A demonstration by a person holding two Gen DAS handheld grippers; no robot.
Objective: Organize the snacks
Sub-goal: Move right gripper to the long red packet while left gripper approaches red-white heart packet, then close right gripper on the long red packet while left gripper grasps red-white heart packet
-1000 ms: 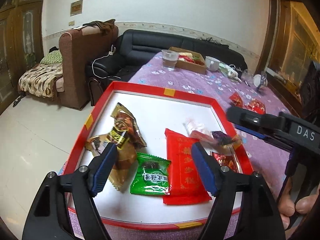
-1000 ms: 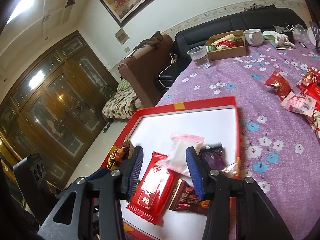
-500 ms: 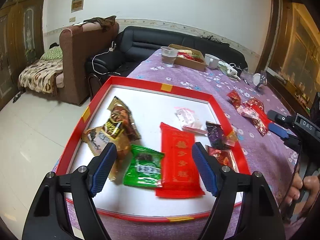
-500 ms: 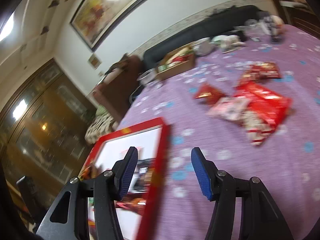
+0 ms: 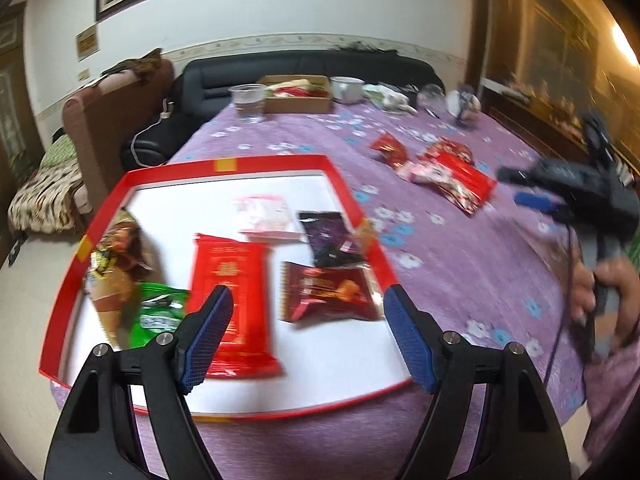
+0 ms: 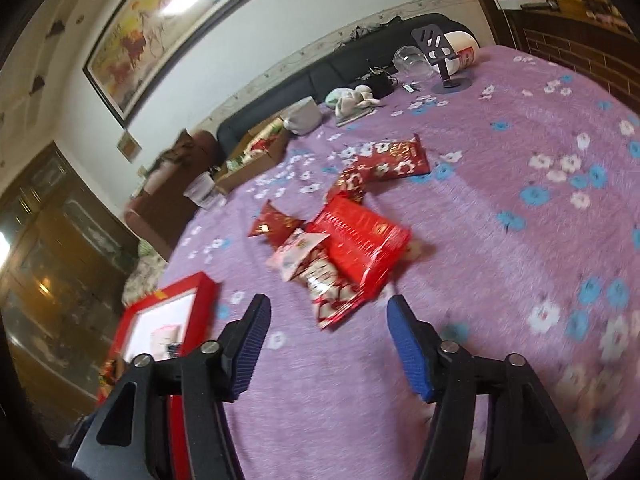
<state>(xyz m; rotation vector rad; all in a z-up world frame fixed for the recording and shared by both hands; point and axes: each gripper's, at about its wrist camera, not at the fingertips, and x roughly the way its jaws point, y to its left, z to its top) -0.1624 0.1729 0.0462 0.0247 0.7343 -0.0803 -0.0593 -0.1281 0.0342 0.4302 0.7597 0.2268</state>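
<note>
A red-rimmed white tray [image 5: 224, 166] holds several snacks: a long red pack [image 5: 232, 280], a green pack [image 5: 158, 316], a brown-gold pack [image 5: 116, 260], a pink-white pack [image 5: 266, 216], a dark purple pack [image 5: 332, 236] and a maroon pack [image 5: 328, 292]. My left gripper [image 5: 306, 336] is open and empty above the tray's near edge. My right gripper [image 6: 326, 348] is open and empty over the purple cloth, just short of a loose pile of red snack packs [image 6: 356, 240]. The pile also shows in the left wrist view [image 5: 448, 176], with the right gripper [image 5: 568, 196] beside it. The tray's corner [image 6: 168, 300] lies at the right wrist view's lower left.
The table has a purple flowered cloth [image 6: 520, 240]. At its far end stand a cardboard box of snacks [image 5: 298, 94], a clear plastic cup [image 5: 248, 102], a white mug [image 5: 346, 88], a phone stand [image 6: 444, 68] and a glass bowl [image 6: 410, 60]. Sofas stand beyond.
My right gripper has let go of the pink-white pack in the tray and swung right toward the loose red pile. My left gripper has turned slightly right over the tray.
</note>
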